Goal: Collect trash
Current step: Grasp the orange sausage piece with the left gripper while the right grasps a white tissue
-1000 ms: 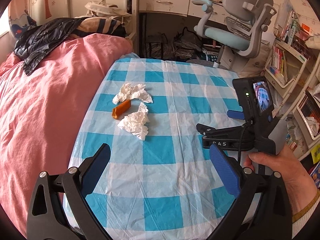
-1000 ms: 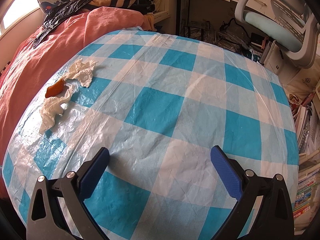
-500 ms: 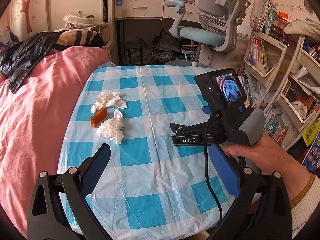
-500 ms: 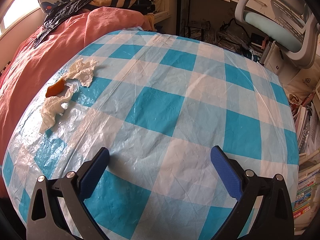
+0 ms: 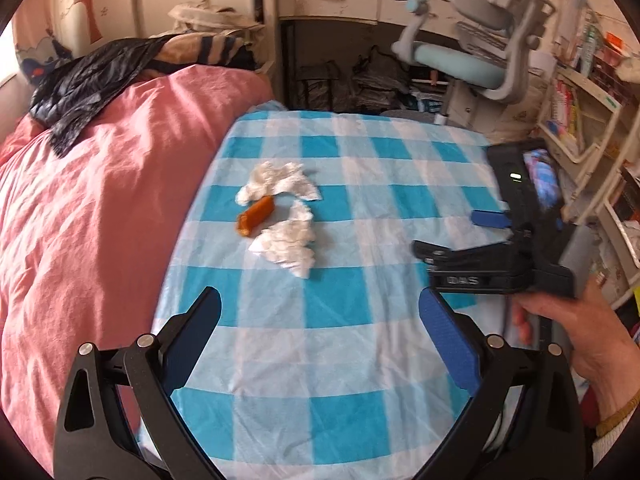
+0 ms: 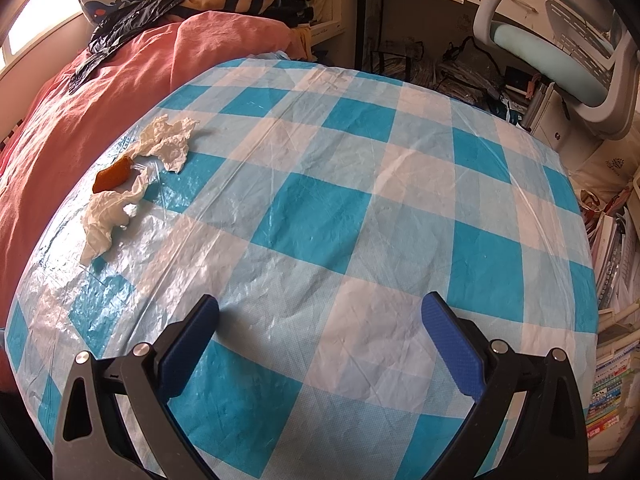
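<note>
A table under a blue-and-white checked cover (image 5: 332, 312) stands beside a bed with a pink quilt (image 5: 88, 208), the day's litter gathered toward the table's 10 o'clock side in the left wrist view. Two crumpled white tissues and an orange scrap lie there close together: the far tissue (image 5: 280, 186) at the top of the cluster, the orange scrap (image 5: 255, 215) just below it and touching its edge, and the near tissue (image 5: 290, 242) just beside the scrap at its 4 o'clock. The same cluster sits at 10 o'clock in the right wrist view, far tissue (image 6: 170, 142), orange scrap (image 6: 113, 176) and near tissue (image 6: 110, 220) strung along the table's left edge.

The left gripper (image 5: 320, 320) hangs above the cover with its blue-padded jaws spread wide and nothing between them, the trash well ahead of it at 11 o'clock. The right gripper (image 6: 320, 324) is likewise spread wide and empty, low over the middle of the cover; from the left wrist camera it appears at 3 o'clock (image 5: 472, 240), held by a hand (image 5: 576, 332) at the table's right edge, well apart from the trash.

A black plastic bag (image 5: 88, 80) lies on the quilt at 10 o'clock, and a grey office chair (image 5: 480, 52) stands beyond the table at 1 o'clock.
</note>
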{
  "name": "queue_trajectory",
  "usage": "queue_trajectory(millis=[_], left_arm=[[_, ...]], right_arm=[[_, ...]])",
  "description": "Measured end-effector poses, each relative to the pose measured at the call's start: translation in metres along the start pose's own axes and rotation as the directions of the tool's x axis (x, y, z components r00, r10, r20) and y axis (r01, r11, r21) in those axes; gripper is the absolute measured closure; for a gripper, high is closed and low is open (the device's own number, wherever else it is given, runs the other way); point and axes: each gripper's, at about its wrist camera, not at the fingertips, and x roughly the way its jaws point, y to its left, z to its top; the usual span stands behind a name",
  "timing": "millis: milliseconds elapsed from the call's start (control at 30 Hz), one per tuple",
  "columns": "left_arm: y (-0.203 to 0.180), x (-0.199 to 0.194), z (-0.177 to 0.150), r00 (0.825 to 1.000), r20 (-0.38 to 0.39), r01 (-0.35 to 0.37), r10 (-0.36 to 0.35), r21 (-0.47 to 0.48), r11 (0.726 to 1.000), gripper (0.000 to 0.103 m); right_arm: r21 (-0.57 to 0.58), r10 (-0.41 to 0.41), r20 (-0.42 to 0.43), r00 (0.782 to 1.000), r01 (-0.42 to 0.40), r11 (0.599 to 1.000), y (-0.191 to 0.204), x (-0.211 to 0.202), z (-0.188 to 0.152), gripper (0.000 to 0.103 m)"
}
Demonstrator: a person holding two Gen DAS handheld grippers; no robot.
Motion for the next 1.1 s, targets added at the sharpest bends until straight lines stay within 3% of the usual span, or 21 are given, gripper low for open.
queue_trajectory(millis=[67, 167, 300, 400, 467, 600, 700, 767, 800, 933, 1100], left_arm=[[0.028, 0.006, 0.009, 0.999, -0.012, -0.043, 0.042, -0.085, 0.995, 0.007], [0.063, 0.012, 0.026, 0.997, 0.009, -0.067, 0.07, -0.184, 0.981, 0.007], [0.07, 0.036, 0.051, 0.996, 0.004, -0.085, 0.086, -0.118, 0.989, 0.008], [0.065, 0.066, 0.064, 0.997, -0.038, -0.073, 0.072, -0.045, 0.996, 0.017], [0.063, 0.084, 0.069, 0.996, -0.074, -0.044, 0.041, -0.031, 0.999, 0.03], [0.058, 0.116, 0.074, 0.993, -0.12, -0.012, 0.013, 0.008, 1.0, 0.038], [0.058, 0.136, 0.076, 0.987, -0.157, 0.013, -0.012, 0.004, 1.0, 0.049], [0.06, 0.146, 0.073, 0.981, -0.19, 0.036, -0.037, -0.011, 0.999, 0.062], [0.061, 0.147, 0.072, 0.982, -0.185, 0.037, -0.039, -0.011, 0.999, 0.062], [0.062, 0.149, 0.073, 0.981, -0.184, 0.054, -0.057, -0.02, 0.998, 0.084], [0.058, 0.147, 0.073, 0.982, -0.178, 0.063, -0.064, -0.007, 0.998, 0.085]], right_arm=[[0.005, 0.018, -0.004, 1.0, -0.018, 1.0, 0.001, -0.002, 0.002, 0.006], [0.004, 0.087, 0.059, 0.995, -0.087, 0.996, 0.01, -0.014, 0.009, 0.006], [-0.057, 0.167, 0.117, 0.979, -0.161, 0.985, 0.038, -0.024, 0.017, 0.007], [-0.112, 0.221, 0.115, 0.969, -0.208, 0.972, 0.064, -0.022, 0.021, 0.014], [-0.146, 0.251, 0.099, 0.963, -0.236, 0.961, 0.08, -0.017, 0.022, 0.021], [-0.172, 0.291, 0.087, 0.953, -0.274, 0.946, 0.099, -0.008, 0.025, 0.025], [-0.18, 0.306, 0.087, 0.948, -0.287, 0.941, 0.107, -0.002, 0.028, 0.026], [-0.181, 0.309, 0.082, 0.948, -0.291, 0.94, 0.112, 0.001, 0.03, 0.027], [-0.18, 0.307, 0.078, 0.948, -0.29, 0.94, 0.114, 0.004, 0.032, 0.028], [-0.149, 0.309, 0.069, 0.949, -0.296, 0.943, 0.117, 0.012, 0.036, 0.036], [-0.131, 0.327, 0.049, 0.944, -0.319, 0.939, 0.122, 0.017, 0.038, 0.061]])
